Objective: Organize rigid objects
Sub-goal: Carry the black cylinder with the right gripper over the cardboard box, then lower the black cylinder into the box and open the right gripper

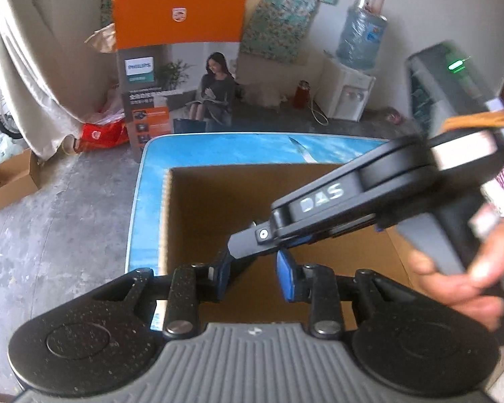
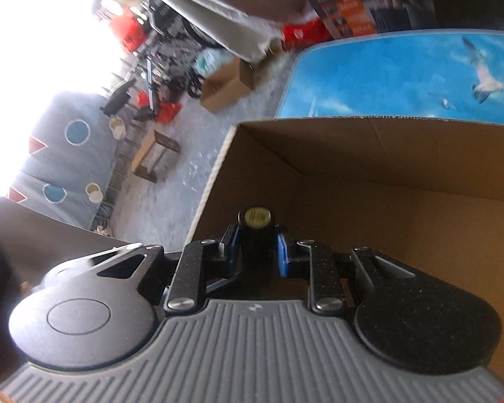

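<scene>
An open cardboard box (image 1: 191,201) stands on a blue mat (image 1: 218,149); it also shows in the right wrist view (image 2: 369,168). My right gripper (image 2: 256,250) is shut on a black cylinder with a yellowish cap (image 2: 255,231) and holds it over the box's inside. In the left wrist view the right gripper (image 1: 248,238) reaches down into the box from the right, held by a hand (image 1: 460,278). My left gripper (image 1: 255,273) hovers above the box's near side with its blue pads (image 1: 287,275) apart and nothing between them.
A tall orange Philips carton (image 1: 174,67) stands behind the mat. A water dispenser (image 1: 352,80) is at the back right. A small open carton (image 1: 10,178) lies on the concrete floor at left. Cloth-covered clutter and a patterned mat (image 2: 60,154) lie farther off.
</scene>
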`<state>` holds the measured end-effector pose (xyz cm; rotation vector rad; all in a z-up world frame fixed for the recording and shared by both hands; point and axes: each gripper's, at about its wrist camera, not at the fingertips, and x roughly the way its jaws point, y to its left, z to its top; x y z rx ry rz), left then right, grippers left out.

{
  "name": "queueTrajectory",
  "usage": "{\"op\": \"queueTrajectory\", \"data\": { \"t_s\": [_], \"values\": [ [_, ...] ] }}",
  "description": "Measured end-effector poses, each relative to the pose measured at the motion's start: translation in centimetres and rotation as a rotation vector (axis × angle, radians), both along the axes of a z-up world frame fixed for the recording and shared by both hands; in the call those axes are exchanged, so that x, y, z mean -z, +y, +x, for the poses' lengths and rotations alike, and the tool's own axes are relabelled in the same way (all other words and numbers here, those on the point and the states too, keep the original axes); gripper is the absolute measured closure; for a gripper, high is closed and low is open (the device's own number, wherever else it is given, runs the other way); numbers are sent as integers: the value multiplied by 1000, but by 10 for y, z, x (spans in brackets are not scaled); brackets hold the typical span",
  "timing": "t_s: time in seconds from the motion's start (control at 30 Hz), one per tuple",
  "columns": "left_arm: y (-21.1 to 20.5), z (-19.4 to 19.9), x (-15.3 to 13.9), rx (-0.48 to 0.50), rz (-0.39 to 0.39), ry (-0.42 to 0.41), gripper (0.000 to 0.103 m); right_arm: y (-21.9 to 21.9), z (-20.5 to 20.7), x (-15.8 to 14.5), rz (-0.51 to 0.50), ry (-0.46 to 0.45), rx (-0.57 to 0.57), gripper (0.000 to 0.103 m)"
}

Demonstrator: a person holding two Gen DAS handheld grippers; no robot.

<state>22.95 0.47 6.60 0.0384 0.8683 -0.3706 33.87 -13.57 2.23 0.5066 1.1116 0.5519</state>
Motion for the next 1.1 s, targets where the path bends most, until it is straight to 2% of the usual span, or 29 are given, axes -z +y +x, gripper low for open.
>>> {"op": "queueTrajectory", "data": {
  "t_s": [0.27, 0.43, 0.53, 0.67, 0.73, 0.8, 0.97, 1.1],
  "values": [
    [21, -7, -13, -41, -46, -48, 67, 37, 48, 44, -124, 77, -66, 82],
    [29, -14, -21, -51, -75, -71, 65, 47, 73, 47, -153, 72, -74, 81],
    [31, -17, -25, -53, -86, -91, 60, 55, 83, 53, -165, 76, -73, 79],
    [32, -23, -29, -61, -91, -101, 57, 59, 93, 64, -194, 107, -50, 74],
    [33, -26, -32, -66, -90, -109, 56, 53, 95, 68, -176, 125, -30, 67],
    [35, -31, -35, -69, -93, -121, 53, 44, 90, 67, -154, 126, -13, 57],
    [37, -48, -49, -78, -103, -160, 50, 34, 79, 50, -133, 100, 8, 56],
    [36, -68, -65, -65, -118, -197, 44, 18, 54, 16, -77, 57, 28, 56]
  ]
}}
